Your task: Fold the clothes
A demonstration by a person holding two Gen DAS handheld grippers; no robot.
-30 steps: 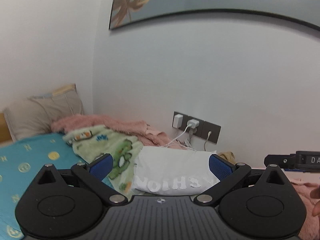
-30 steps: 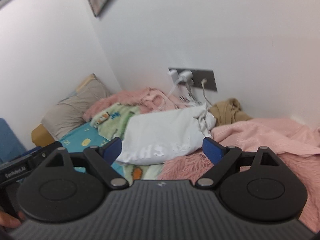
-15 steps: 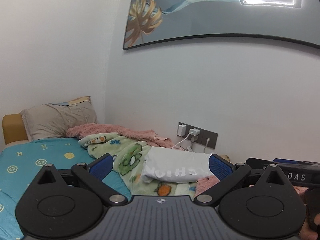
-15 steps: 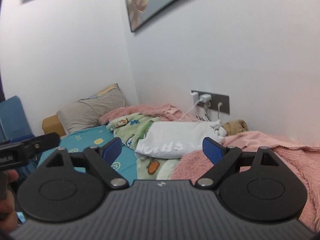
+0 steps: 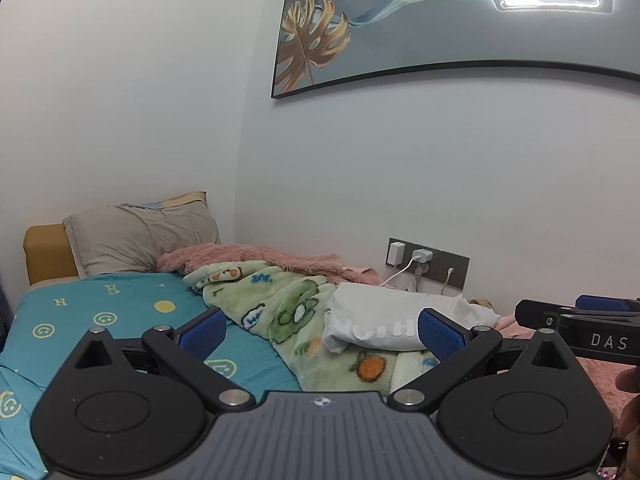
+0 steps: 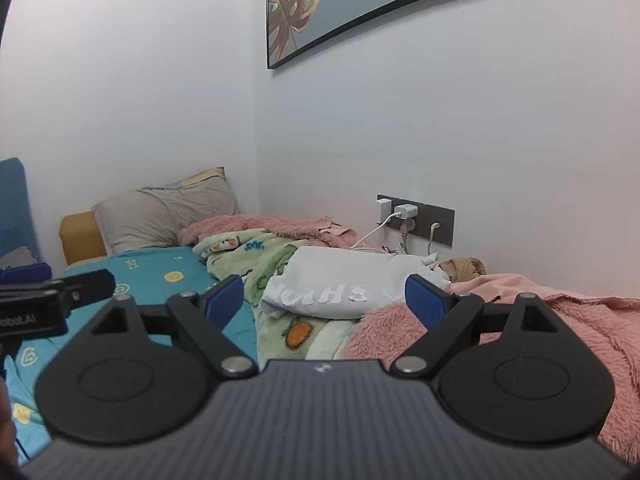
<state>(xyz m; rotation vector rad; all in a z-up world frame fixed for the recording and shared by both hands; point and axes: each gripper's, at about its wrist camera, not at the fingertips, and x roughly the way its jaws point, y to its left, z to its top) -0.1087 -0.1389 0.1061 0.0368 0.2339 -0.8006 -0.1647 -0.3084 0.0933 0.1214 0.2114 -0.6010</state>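
A folded white garment with white lettering [image 5: 384,324] [image 6: 340,284] lies on a green cartoon blanket [image 5: 288,312] [image 6: 256,268] on the bed, near the wall. My left gripper [image 5: 320,330] is open and empty, held well back from the garment. My right gripper [image 6: 324,298] is open and empty too, also back from it. The right gripper shows at the right edge of the left wrist view [image 5: 580,328]. The left gripper shows at the left edge of the right wrist view [image 6: 48,296].
The bed has a teal smiley sheet [image 5: 120,312], a grey pillow [image 5: 136,240] at the head and a pink fuzzy blanket [image 6: 540,320] on the right. A wall socket with chargers and cables [image 6: 412,220] sits just behind the garment. A tan cloth [image 6: 464,268] lies by the wall.
Both grippers have pulled back and tilted up from the white garment, which now looks smaller and farther. More of the wall and the framed picture shows. Both stay open.
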